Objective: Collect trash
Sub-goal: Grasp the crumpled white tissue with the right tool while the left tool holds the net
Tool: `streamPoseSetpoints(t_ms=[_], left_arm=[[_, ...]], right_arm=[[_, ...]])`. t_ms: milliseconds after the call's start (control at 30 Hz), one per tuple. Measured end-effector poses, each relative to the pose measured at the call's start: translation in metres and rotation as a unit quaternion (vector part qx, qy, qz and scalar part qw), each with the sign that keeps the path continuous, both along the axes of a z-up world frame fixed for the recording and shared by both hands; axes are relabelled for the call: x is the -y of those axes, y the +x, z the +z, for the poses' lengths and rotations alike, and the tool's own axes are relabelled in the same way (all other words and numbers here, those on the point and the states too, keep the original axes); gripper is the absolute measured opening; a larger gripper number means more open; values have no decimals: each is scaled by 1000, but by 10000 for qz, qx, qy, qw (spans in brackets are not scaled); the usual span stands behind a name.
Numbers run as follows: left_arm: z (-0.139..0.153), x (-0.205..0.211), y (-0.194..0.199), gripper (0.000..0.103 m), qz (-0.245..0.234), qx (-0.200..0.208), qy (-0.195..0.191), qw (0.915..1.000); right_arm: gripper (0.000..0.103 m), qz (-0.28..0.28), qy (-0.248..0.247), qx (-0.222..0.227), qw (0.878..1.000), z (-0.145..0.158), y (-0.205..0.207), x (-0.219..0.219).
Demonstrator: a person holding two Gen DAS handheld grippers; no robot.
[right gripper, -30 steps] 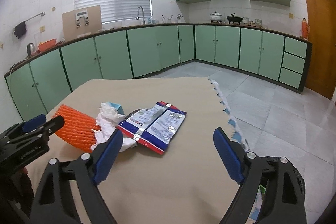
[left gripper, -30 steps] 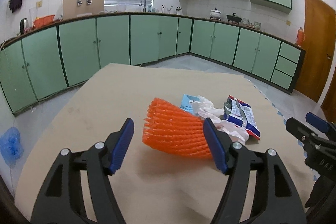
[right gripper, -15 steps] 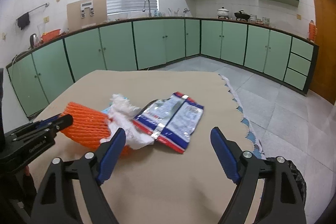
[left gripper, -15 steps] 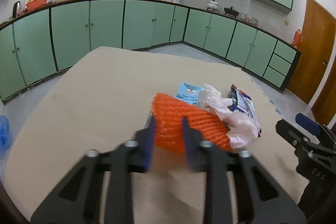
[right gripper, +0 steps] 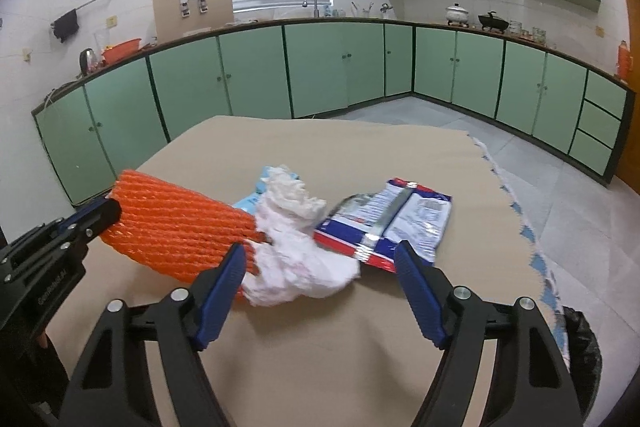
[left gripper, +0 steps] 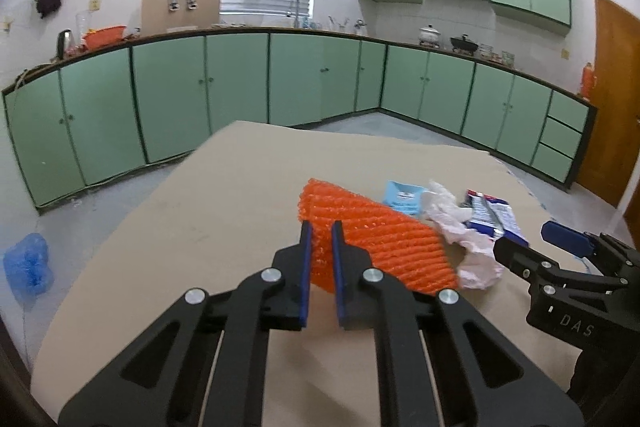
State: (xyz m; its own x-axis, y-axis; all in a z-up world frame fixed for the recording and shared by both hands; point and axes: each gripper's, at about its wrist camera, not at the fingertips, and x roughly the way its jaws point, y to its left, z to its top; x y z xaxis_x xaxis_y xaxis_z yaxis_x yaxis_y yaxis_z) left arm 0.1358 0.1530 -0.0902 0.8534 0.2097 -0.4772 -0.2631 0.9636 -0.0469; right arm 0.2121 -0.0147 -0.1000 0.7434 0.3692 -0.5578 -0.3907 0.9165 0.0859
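Observation:
An orange foam net sleeve (left gripper: 380, 235) lies on the tan table (left gripper: 224, 195); my left gripper (left gripper: 319, 231) is shut on its left end, also seen in the right wrist view (right gripper: 172, 223). My right gripper (right gripper: 320, 255) is open, its fingers on either side of a crumpled white tissue (right gripper: 296, 259). A blue and silver snack wrapper (right gripper: 396, 219) lies right of the tissue. A small light blue packet (left gripper: 402, 197) sits behind the tissue.
A black trash bag (right gripper: 580, 351) sits below the table's right edge. A blue plastic bag (left gripper: 28, 263) lies on the floor at left. Green kitchen cabinets (left gripper: 240, 83) run along the walls behind the table.
My left gripper has closed on the left end of the orange net sleeve. My right gripper has moved forward and left, so its open fingers now flank the tissue.

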Motion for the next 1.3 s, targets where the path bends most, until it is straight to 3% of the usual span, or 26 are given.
streamPoseSetpoints(t_ms=[267, 467, 600, 700, 967, 1300], left_arm=[[5, -21, -6, 8, 272, 76, 9, 9996], [5, -19, -6, 8, 241, 90, 8, 9997], [5, -19, -4, 8, 237, 87, -19, 9997], [4, -18, -7, 8, 212, 89, -6, 9997], [10, -14, -12, 8, 183, 182, 9, 9997], [38, -3, -27, 8, 98, 591, 71, 9982]], right_arm=[[69, 6, -213, -241, 9995, -10, 8, -21], [42, 101, -260, -672, 9973, -22, 15, -23], [19, 201, -244, -820, 9961, -26, 15, -22], [11, 219, -207, -733, 9969, -23, 9, -19], [9, 306, 40, -466, 9984, 2, -9, -4], [9, 495, 402, -39, 9980, 44, -30, 14]])
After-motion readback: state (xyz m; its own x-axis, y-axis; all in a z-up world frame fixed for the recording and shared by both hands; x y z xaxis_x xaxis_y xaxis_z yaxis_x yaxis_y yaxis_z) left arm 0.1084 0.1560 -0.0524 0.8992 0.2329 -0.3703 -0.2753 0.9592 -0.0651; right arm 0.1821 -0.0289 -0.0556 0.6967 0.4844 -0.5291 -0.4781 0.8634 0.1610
